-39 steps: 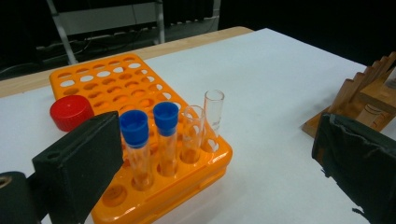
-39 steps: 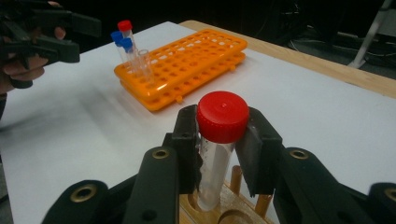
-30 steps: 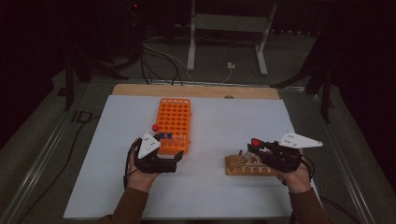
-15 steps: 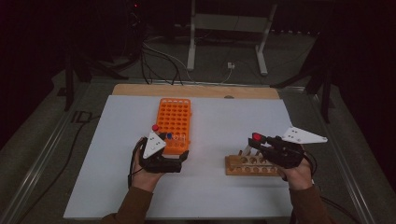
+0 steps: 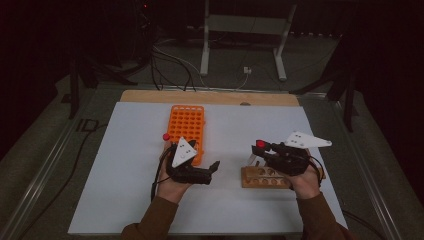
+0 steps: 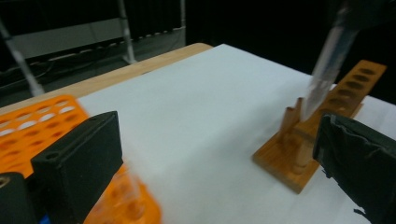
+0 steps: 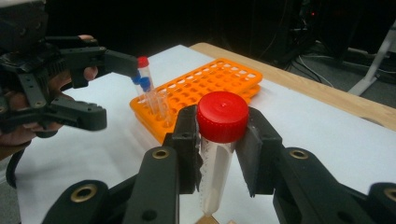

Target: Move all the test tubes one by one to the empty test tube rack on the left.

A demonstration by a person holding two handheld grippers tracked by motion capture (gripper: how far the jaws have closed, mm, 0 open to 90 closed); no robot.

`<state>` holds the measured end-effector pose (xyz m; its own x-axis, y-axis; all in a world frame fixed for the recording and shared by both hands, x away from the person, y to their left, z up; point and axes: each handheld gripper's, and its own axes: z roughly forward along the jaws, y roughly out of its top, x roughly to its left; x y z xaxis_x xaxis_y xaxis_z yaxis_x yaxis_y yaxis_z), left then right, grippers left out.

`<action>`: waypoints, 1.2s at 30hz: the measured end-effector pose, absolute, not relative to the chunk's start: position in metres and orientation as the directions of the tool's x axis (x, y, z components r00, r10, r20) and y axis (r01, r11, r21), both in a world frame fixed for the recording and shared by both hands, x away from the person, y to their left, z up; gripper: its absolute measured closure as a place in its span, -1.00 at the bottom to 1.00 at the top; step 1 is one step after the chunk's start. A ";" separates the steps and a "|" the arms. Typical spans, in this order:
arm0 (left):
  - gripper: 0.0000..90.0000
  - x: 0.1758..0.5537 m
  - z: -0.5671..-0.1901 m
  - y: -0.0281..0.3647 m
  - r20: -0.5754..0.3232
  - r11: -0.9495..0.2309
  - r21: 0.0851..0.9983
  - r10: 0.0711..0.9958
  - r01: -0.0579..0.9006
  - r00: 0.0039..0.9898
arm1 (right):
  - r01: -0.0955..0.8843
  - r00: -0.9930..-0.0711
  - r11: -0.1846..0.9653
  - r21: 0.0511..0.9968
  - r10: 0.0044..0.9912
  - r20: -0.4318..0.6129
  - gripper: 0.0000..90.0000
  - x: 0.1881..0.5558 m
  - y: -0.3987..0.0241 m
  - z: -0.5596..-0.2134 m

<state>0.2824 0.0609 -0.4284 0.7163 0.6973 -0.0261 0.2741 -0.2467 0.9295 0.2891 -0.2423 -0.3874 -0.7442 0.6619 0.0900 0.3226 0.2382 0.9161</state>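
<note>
My right gripper is shut on a clear tube with a red cap, held upright with its tip just above the wooden rack. In the high view that tube and the right gripper hang over the wooden rack's left end. My left gripper is open and holds nothing; it sits between the orange rack and the wooden rack, jaws pointing right. Its own view faces the wooden rack and the held tube. The right gripper view has the left gripper at its left.
The orange rack holds a red-capped tube and blue-capped tubes at its near corner. A white sheet covers the table, with a wooden edge at the back. Cables and stand legs lie on the floor beyond.
My left gripper has moved right, away from the orange rack's near corner toward the wooden rack. My right gripper has shifted slightly left and up, tube still gripped.
</note>
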 end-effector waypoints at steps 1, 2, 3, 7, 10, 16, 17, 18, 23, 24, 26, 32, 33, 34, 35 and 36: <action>-0.95 0.282 -0.428 0.058 -0.027 -0.247 0.930 0.695 0.274 0.719 | 0.323 -0.747 0.243 0.914 0.659 0.089 0.55 0.290 -0.239 -0.388; -0.95 0.282 -0.428 0.055 -0.028 -0.249 0.929 0.690 0.273 0.723 | 0.325 -0.748 0.245 0.914 0.657 0.090 0.55 0.290 -0.236 -0.389; -0.95 0.283 -0.428 0.051 -0.027 -0.253 0.928 0.685 0.272 0.728 | 0.323 -0.751 0.250 0.913 0.655 0.086 0.55 0.290 -0.234 -0.390; -0.95 0.283 -0.428 0.040 -0.030 -0.259 0.926 0.672 0.273 0.740 | 0.328 -0.757 0.257 0.909 0.647 0.090 0.55 0.291 -0.223 -0.393; -0.93 0.284 -0.429 0.033 -0.046 -0.256 0.927 0.651 0.276 0.758 | 0.327 -0.766 0.261 0.908 0.637 0.093 0.55 0.291 -0.216 -0.394; -0.83 0.282 -0.431 0.019 -0.038 -0.284 0.920 0.618 0.269 0.785 | 0.325 -0.779 0.273 0.906 0.620 0.093 0.55 0.290 -0.207 -0.397; -0.82 0.281 -0.431 0.016 -0.036 -0.288 0.920 0.613 0.265 0.789 | 0.324 -0.781 0.276 0.905 0.617 0.091 0.55 0.290 -0.205 -0.397; -0.77 0.281 -0.431 0.014 -0.033 -0.293 0.919 0.608 0.263 0.793 | 0.325 -0.784 0.277 0.904 0.614 0.093 0.55 0.289 -0.204 -0.397; 0.00 0.280 -0.432 0.010 -0.023 -0.309 0.919 0.579 0.245 0.815 | 0.322 -0.795 0.286 0.902 0.600 0.093 0.55 0.288 -0.198 -0.398; 0.00 0.280 -0.432 0.010 -0.021 -0.313 0.918 0.576 0.243 0.817 | 0.322 -0.795 0.286 0.902 0.600 0.093 0.55 0.288 -0.198 -0.398; 0.25 0.281 -0.433 0.010 -0.029 -0.317 0.916 0.556 0.244 0.830 | 0.323 -0.798 0.290 0.901 0.595 0.094 0.55 0.288 -0.196 -0.399; 0.63 0.281 -0.433 0.012 -0.034 -0.323 0.915 0.539 0.243 0.842 | 0.325 -0.801 0.295 0.899 0.591 0.096 0.55 0.287 -0.195 -0.399; 0.64 0.281 -0.433 0.012 -0.030 -0.327 0.914 0.538 0.241 0.842 | 0.323 -0.802 0.295 0.899 0.590 0.095 0.55 0.288 -0.195 -0.399; 0.65 0.281 -0.433 0.012 -0.027 -0.329 0.914 0.536 0.239 0.843 | 0.324 -0.802 0.297 0.898 0.590 0.095 0.55 0.288 -0.195 -0.399; 0.66 0.281 -0.434 0.012 -0.027 -0.331 0.913 0.535 0.238 0.844 | 0.326 -0.803 0.299 0.897 0.589 0.095 0.54 0.288 -0.196 -0.400; 0.66 0.281 -0.434 0.012 -0.025 -0.333 0.912 0.538 0.240 0.843 | 0.327 -0.803 0.299 0.897 0.587 0.097 0.51 0.288 -0.196 -0.400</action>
